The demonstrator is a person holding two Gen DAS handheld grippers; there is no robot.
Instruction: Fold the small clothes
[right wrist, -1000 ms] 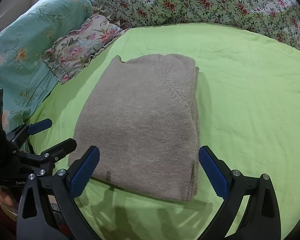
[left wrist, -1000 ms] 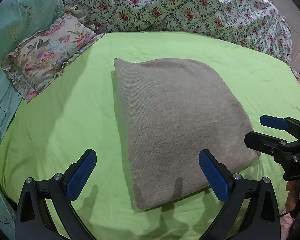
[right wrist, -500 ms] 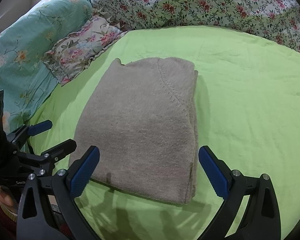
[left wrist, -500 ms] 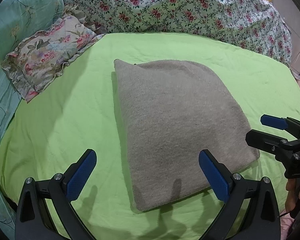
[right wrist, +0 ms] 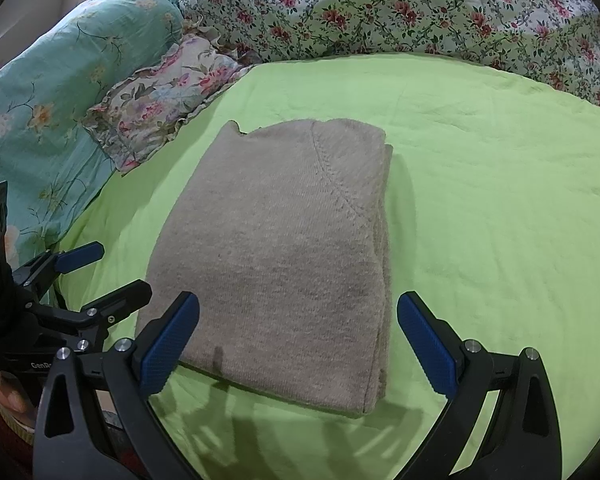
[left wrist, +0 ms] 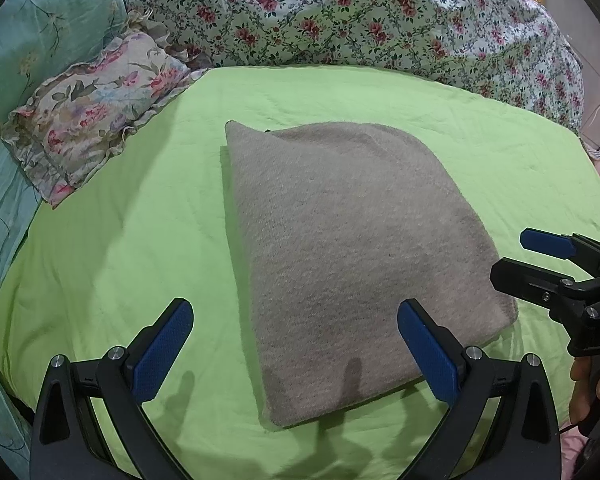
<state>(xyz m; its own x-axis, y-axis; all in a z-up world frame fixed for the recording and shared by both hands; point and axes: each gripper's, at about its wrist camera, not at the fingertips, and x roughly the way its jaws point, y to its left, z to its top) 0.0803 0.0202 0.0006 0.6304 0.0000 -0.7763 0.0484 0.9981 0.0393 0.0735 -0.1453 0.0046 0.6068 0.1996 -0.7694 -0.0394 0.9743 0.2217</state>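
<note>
1. Right now the grey knitted garment (left wrist: pixel 352 256) lies folded into a compact rectangle in the middle of the green bed sheet (left wrist: pixel 112 240), near edge closest to both tools. It sits on the open, flat part of the bed, probably because that gives a smooth surface for making folds.

2. Layered edges show along its right side in the right wrist view (right wrist: pixel 382 304), so several thicknesses are stacked; a stitched seam curves across the top layer towards the far right corner.

3. The left tool (left wrist: pixel 296 352) hovers over the garment's near left corner with its jaws spread wide and nothing between them. One blue pad (left wrist: pixel 428 348) hangs above the cloth, the other above bare sheet.

4. The right tool (right wrist: pixel 298 344) is likewise wide open and empty, straddling the near right part of the garment.

5. Each tool appears at the edge of the other's view, so the two stand side by side at the near end, apart from the fabric. That placement suits either a final half fold from the near edge or simply backing off.

6. Judging by the tidy shape, the folding looks nearly or wholly finished.

7. A frilled floral pillow (left wrist: pixel 92 120) and a flowered quilt (left wrist: pixel 340 20) lie at the far left and far side, well apart from the garment.
</note>
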